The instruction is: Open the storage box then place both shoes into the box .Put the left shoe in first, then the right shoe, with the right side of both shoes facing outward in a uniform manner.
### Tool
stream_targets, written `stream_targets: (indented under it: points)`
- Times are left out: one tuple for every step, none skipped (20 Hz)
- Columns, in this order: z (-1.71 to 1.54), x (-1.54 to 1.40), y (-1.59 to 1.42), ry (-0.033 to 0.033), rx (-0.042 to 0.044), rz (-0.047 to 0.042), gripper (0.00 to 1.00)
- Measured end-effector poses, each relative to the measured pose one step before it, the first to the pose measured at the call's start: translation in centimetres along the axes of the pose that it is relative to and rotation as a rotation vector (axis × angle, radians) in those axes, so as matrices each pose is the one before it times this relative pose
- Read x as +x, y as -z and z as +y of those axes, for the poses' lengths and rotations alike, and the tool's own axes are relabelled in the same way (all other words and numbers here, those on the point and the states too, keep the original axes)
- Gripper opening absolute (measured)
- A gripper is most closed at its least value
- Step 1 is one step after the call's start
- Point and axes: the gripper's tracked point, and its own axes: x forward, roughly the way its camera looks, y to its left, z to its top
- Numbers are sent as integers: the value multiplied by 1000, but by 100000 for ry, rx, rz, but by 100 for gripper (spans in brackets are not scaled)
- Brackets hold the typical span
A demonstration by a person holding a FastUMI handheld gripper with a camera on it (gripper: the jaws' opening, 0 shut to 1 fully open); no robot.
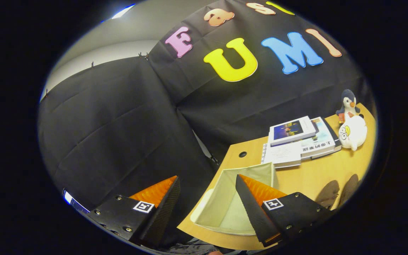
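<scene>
The gripper (207, 189) hangs with fingers apart, holding nothing. The open fabric storage box (225, 198) sits on the tabletop (313, 177) behind the right finger, two shoes (336, 193) beyond.

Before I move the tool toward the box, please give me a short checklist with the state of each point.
1. Tool open, holding nothing: ok.
2. Box is open: ok, the pale inside shows.
3. Box inside is free: cannot tell, one finger hides part.
4. Shoes in sight: ok, on the table beyond the box.
5. Which shoe is left: cannot tell.
6. Books and toys apart from the box: ok.
</scene>
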Motion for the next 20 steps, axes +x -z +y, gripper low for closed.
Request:
stream_targets:
  points:
    - [-1289, -541, -209, 2289, -489, -340, 96]
    - [-1345, -499, -288, 2210, -508, -253, 96]
    - [-1251, -556, -180, 2453, -626, -270, 96]
    - [-1242, -550, -115, 2287, -730, -23, 96]
    - [-1134, -461, -122, 1925, -591, -51, 96]
    - [-1255, -335, 17, 2233, -740, 437, 96]
    - [-1214, -306, 196, 2087, -692, 485, 96]
    - [-1154, -241, 234, 2377, -1078, 480, 97]
    - [-1159, -235, 400, 2327, -1155, 890, 97]
    - [-1090, -135, 501, 2221, -1069, 774, 97]
    - [-1084, -36, 471, 2134, -1029, 770, 97]
    - [-1089, 53, 697, 2376, -895, 986, 97]
    - [-1107, 65, 679, 2232, -855, 1017, 97]
    - [-1013, 49, 768, 2123, -560, 1192, 97]
    - [-959, 148, 771, 1873, -322, 1373, 97]
    - [-956, 288, 688, 1593, -222, 1360, 97]
    - [-846, 316, 674, 1526, -265, 1150, 97]
    - [-778, 317, 835, 1625, -120, 1282, 97]
    - [-803, 365, 752, 1474, -122, 1313, 97]
    - [-810, 359, 759, 1670, 45, 1496, 97]
